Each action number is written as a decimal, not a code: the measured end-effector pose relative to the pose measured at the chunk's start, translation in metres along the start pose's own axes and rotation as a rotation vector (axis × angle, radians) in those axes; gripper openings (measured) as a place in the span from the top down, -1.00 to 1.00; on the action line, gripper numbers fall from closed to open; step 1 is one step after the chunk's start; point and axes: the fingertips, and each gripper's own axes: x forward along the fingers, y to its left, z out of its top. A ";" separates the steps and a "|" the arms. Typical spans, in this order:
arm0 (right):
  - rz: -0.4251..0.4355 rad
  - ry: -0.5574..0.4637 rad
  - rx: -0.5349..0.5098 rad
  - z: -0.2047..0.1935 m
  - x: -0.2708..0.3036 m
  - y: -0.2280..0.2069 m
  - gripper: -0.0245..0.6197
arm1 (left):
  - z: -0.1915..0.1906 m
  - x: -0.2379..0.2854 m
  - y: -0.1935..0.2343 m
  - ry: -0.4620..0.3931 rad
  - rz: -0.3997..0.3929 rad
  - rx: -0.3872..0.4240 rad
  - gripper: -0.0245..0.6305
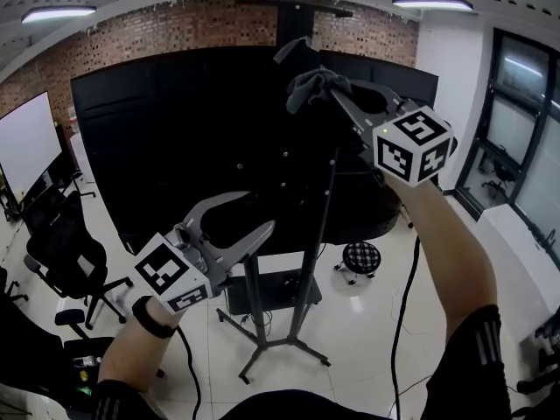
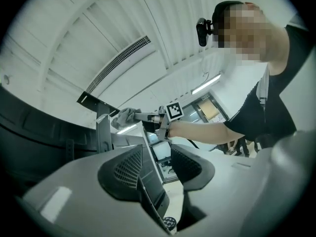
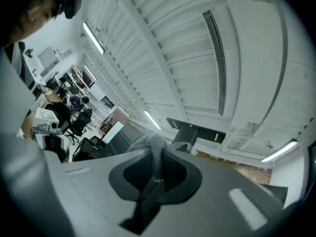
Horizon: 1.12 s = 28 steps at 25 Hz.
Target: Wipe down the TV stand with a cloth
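The TV stand [image 1: 325, 191] is a dark pole on splayed legs carrying a big black screen [image 1: 175, 138], seen from behind. My right gripper [image 1: 337, 94] is raised high and shut on a grey cloth [image 1: 313, 84], which bunches at the stand's upper part. In the right gripper view the cloth [image 3: 150, 144] hangs pinched at the right gripper [image 3: 156, 177], with a dark bracket [image 3: 195, 128] just beyond. My left gripper [image 1: 261, 213] hovers lower left, open and empty. The left gripper [image 2: 157, 169] looks toward the stand's post [image 2: 102, 127] and the cloth [image 2: 123, 117].
A low shelf [image 1: 271, 289] sits on the stand's base. A black office chair [image 1: 66, 252] stands at the left and a round stool [image 1: 360, 256] behind the stand. A cable [image 1: 404, 304] hangs by my right arm. Windows [image 1: 525, 138] line the right wall.
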 end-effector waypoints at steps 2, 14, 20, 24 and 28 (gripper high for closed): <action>-0.013 -0.001 -0.038 0.016 0.016 -0.017 0.86 | 0.011 0.010 0.011 -0.007 0.011 0.025 0.34; -0.128 0.078 -0.290 0.055 0.117 -0.091 0.86 | 0.034 0.069 0.087 0.001 0.129 0.064 0.26; -0.134 0.144 -0.350 0.032 0.140 -0.096 0.86 | 0.009 0.073 0.093 0.002 0.147 0.040 0.26; -0.104 0.168 -0.435 0.009 0.139 -0.074 0.86 | -0.005 0.068 0.090 0.000 0.155 -0.005 0.26; -0.065 0.204 -0.492 -0.017 0.131 -0.050 0.86 | -0.015 0.065 0.082 0.009 0.155 -0.030 0.26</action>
